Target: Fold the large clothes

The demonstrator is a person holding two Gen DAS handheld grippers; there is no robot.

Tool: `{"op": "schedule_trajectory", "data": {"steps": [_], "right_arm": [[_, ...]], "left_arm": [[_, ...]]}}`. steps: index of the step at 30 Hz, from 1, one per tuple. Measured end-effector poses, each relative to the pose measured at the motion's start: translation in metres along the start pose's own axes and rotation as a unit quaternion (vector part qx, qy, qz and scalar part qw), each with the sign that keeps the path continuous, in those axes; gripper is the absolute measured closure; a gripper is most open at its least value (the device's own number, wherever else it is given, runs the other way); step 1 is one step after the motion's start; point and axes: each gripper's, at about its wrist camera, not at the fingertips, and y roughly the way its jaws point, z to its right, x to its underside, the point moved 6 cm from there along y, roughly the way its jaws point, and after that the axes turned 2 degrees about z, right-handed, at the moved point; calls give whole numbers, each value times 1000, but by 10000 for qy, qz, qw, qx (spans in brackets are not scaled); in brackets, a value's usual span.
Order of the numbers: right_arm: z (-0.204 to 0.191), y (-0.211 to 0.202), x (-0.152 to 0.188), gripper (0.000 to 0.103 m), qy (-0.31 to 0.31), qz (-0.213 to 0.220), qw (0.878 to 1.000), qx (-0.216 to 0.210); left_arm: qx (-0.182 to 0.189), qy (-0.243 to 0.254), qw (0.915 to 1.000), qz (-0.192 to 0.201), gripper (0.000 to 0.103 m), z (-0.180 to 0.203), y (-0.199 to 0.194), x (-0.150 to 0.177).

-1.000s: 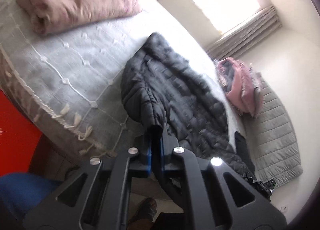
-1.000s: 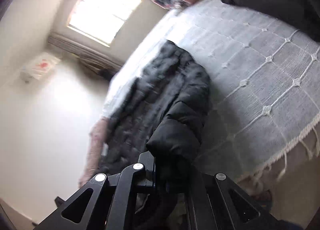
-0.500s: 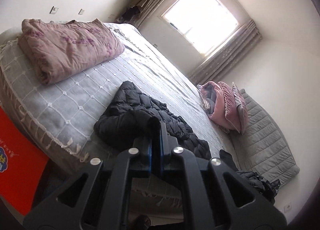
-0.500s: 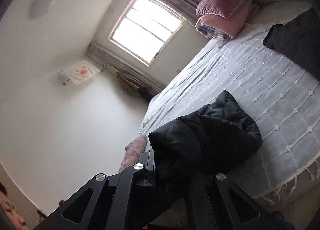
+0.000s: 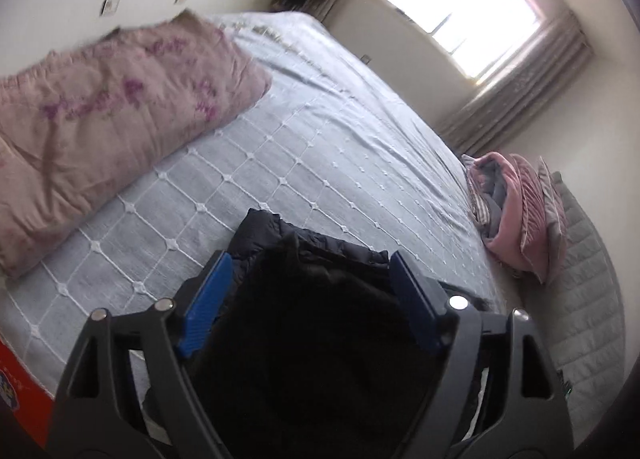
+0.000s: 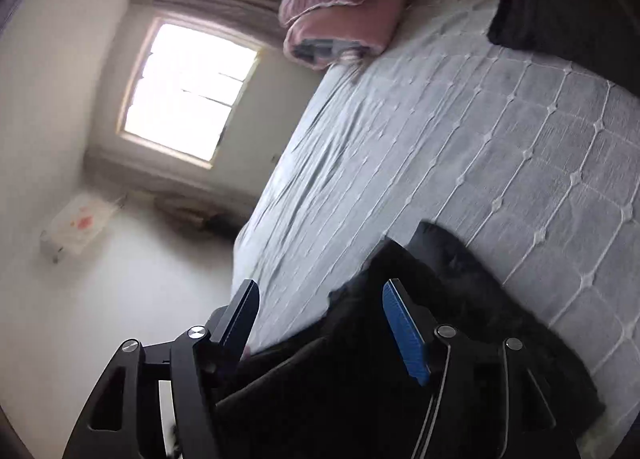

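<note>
Your left tool (image 5: 308, 291) and right tool (image 6: 320, 315): black frames, blue ribbed pads (image 5: 206, 301). The jacket (image 5: 320, 339) below you: black, quilted. The bedspread (image 5: 320, 147): pale grey, crossed by white stitched lines with small knots at the crossings. The duvet (image 5: 100, 115) on your left: dusty pink with purple floral print. The folded bedding (image 5: 516, 215): pink and grey, partly striped. The curtains (image 5: 516, 99): grey-brown.

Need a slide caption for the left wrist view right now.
Left gripper, jaws open, over the black puffer jacket on the grey bedspread.
</note>
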Motion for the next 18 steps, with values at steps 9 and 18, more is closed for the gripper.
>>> {"op": "schedule_trajectory", "data": {"steps": [9,18], "right_arm": [[57,63,17,18,-1702,-644,9686,1694],[35,104,47,93,-2977,-985,9245,2168]], "left_arm": [[-435,-266,9943,-935,15,-60,91,42],[-740,595,9936,-610,94,-40,105,41]]}}
